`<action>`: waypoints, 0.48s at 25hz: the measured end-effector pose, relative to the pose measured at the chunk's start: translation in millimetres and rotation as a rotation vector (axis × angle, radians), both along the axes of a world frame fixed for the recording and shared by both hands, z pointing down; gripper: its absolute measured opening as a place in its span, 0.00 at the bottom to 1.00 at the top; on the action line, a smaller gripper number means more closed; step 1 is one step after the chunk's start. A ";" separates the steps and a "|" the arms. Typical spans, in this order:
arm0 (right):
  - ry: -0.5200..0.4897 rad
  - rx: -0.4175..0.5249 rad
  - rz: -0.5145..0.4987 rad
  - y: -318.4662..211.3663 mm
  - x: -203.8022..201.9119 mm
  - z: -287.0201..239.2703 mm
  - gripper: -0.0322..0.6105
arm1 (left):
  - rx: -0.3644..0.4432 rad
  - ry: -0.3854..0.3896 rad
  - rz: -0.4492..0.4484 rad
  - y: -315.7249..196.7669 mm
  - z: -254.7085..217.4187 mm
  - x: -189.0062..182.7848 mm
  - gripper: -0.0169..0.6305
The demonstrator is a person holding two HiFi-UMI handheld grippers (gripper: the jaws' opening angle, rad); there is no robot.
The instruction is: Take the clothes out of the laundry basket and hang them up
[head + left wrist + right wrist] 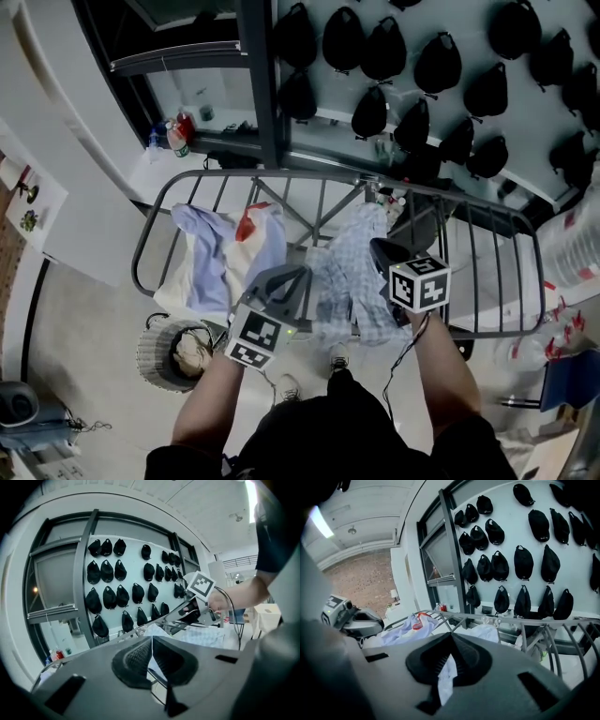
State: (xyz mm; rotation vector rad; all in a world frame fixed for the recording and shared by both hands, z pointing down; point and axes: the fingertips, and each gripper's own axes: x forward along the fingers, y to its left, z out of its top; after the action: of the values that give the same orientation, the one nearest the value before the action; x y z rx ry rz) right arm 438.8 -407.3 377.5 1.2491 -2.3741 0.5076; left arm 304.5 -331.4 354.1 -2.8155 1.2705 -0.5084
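Where the clothes hang: a grey metal drying rack (150, 225), standing on a pale floor (84, 319) in front of a wall hung with rows of black caps (436, 61).
Checked garment (342, 281): pale blue-and-white, draped over the rack's middle rails, with its lower edge bunched on the near side, towards the person.
Left claw (302, 278): at the left side of the checked garment; in the left gripper view (151, 641) the pads sit together with a thin pale strip of the cloth (206, 637) pinched between them.
Right claw (374, 247): at the right side of the same garment; in the right gripper view (451, 639) the pads are closed on a fold of the cloth (447, 677), which hangs out below them.
Second garment (220, 248): lilac and white with a red patch, spread over the rack's left end, apart from both claws.
Laundry basket (150, 361): round and woven, on the floor under the rack's left end, just left of the left forearm; something pale lies inside, too small to identify.
Bottles (176, 136): a small cluster on a ledge beyond the rack, upper left.
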 end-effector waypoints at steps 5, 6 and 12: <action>-0.046 0.068 0.007 35.0 -20.1 -22.0 0.06 | -0.049 0.060 -0.049 23.3 0.7 -18.0 0.04; -0.054 0.077 0.013 43.4 -22.7 -24.9 0.06 | -0.060 0.081 -0.051 29.2 -0.1 -21.2 0.04; -0.086 0.111 0.030 92.8 -36.1 -39.6 0.06 | -0.059 0.200 -0.012 64.0 -16.3 -26.9 0.04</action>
State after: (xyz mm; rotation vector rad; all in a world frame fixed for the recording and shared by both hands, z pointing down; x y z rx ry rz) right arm 402.7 -314.5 338.0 1.3373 -2.4891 0.4525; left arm 277.6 -267.4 337.8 -2.9734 1.3253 -0.2738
